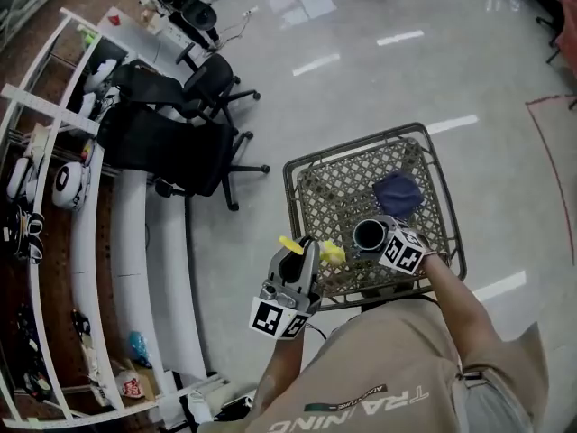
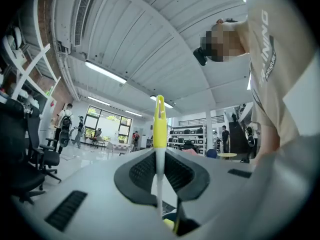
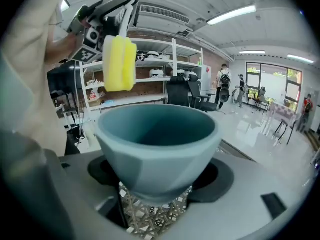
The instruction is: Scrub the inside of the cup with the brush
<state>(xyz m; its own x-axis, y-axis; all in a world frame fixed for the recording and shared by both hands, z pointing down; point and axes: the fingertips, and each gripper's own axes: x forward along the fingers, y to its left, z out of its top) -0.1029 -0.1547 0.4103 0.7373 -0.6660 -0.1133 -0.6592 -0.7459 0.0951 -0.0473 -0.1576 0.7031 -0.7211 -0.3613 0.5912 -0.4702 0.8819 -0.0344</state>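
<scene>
A teal cup [image 3: 157, 144] sits upright between the jaws of my right gripper [image 3: 156, 184], which is shut on its lower body. In the head view the cup [image 1: 369, 234] is held above the table's near side by the right gripper [image 1: 386, 244]. My left gripper [image 1: 302, 251] is shut on a brush with a yellow-and-white handle [image 2: 159, 129]. Its yellow sponge head [image 1: 332, 253] hangs just left of the cup. In the right gripper view the sponge head [image 3: 120, 64] is above the cup's left rim, outside the cup.
A woven lattice table [image 1: 361, 152] stands under both grippers, with a dark blue cloth [image 1: 398, 194] lying on it. Black office chairs [image 1: 194, 142] and white shelving [image 1: 54, 179] stand to the left. Glossy floor surrounds the table.
</scene>
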